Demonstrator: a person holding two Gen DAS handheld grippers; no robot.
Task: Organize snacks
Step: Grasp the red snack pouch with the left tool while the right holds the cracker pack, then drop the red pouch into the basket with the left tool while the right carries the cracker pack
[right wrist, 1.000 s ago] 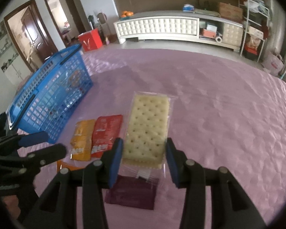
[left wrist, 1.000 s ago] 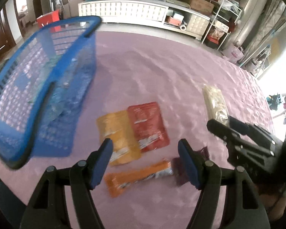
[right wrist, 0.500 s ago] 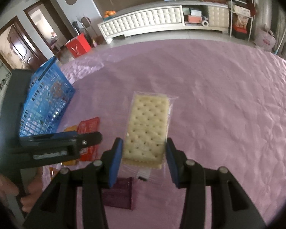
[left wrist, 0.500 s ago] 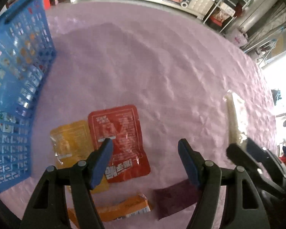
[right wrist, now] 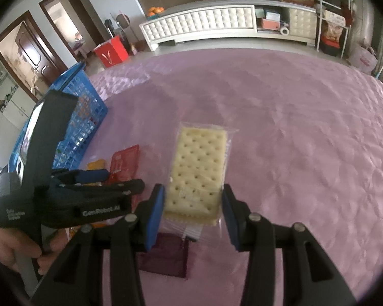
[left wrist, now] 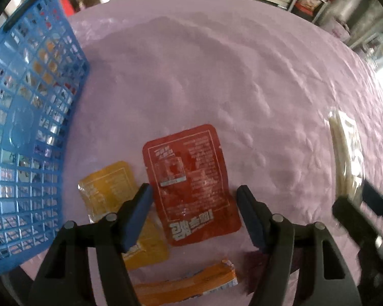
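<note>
- Left gripper (left wrist: 194,204): jaws spread wide, nothing between them. It hangs above the red sachet (left wrist: 191,186), which lies flat on the purple tablecloth (left wrist: 191,76); one blue pad sits over the sachet's left edge, the other just off its right edge. Contact with the sachet cannot be confirmed.
- Right gripper (right wrist: 192,211): jaws closed on the near end of the cracker pack (right wrist: 198,176), one blue pad against each long side. The pack is a clear wrapper over pale, dotted crackers. It projects forward from the fingers and is held above the cloth.
- In the left wrist view the same cracker pack (left wrist: 344,158) appears edge-on at the right, with the black fingers of the right gripper below it.
- Yellow sachet (left wrist: 115,199): flat on the cloth, just left of the red sachet, partly covered by the left finger.
- Orange bar wrapper (left wrist: 189,285): lies crosswise on the cloth, nearer than both sachets.
- Dark purple packet (right wrist: 166,257): flat on the cloth beneath the right gripper, near the cracker pack's clamped end.
- Blue basket (left wrist: 25,127): stands on the cloth at the far left, beside the sachets; several wrapped items are visible through its lattice wall, too unclear to identify.
- A white cabinet (right wrist: 199,23) stands against the far wall of the room.
</note>
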